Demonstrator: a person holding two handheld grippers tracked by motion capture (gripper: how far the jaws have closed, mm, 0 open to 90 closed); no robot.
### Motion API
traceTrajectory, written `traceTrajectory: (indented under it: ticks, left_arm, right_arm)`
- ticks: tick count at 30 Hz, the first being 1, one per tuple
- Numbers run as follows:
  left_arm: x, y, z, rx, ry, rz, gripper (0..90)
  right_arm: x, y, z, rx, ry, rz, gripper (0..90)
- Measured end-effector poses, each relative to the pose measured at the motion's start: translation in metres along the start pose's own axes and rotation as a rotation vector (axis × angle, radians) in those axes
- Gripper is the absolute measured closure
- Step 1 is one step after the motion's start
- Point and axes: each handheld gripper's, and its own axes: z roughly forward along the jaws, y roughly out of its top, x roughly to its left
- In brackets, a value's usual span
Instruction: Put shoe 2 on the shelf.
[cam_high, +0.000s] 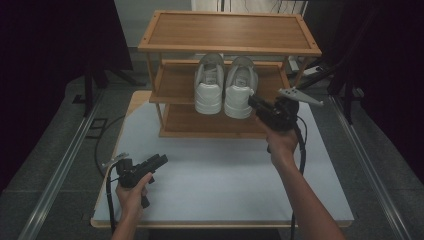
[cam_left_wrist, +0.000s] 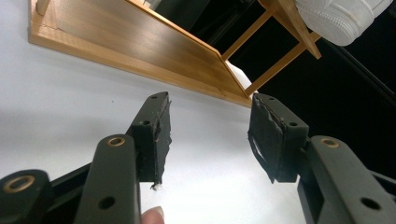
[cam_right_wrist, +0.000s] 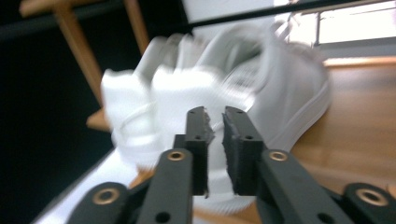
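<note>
Two white sneakers stand side by side on the middle shelf of a wooden shoe rack (cam_high: 227, 31), the left sneaker (cam_high: 209, 85) and the right sneaker (cam_high: 240, 89) with heels toward me. My right gripper (cam_high: 253, 100) hovers at the heel of the right sneaker, apart from it. In the right gripper view the jaws (cam_right_wrist: 215, 114) stand almost together with a slim gap and nothing gripped, and the blurred sneakers (cam_right_wrist: 252, 79) lie just beyond. My left gripper (cam_high: 163, 159) is held low over the white table (cam_high: 220, 175), open and empty (cam_left_wrist: 210, 99).
The rack's bottom shelf (cam_left_wrist: 140, 51) lies ahead of the left gripper, with a sneaker sole (cam_left_wrist: 345, 18) above it. Dark curtains and stand legs surround the table. Metal rails run along the floor on both sides.
</note>
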Motion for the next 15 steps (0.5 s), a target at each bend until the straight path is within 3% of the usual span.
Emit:
traceTrajectory:
  ticks: [3, 5, 15]
  left_arm:
    - [0.001, 0.000, 0.000, -0.001, 0.001, 0.005, 48.9]
    - [0.001, 0.001, 0.000, -0.001, 0.000, 0.005, 48.9]
    - [0.005, 0.003, -0.001, -0.009, 0.000, -0.009, 48.9]
  right_arm:
    - [0.010, -0.011, 0.005, 0.038, 0.024, -0.036, 85.7]
    - [0.015, -0.015, 0.011, 0.052, 0.011, -0.057, 87.8]
    - [0.015, -0.013, 0.024, 0.047, -0.010, -0.071, 89.1]
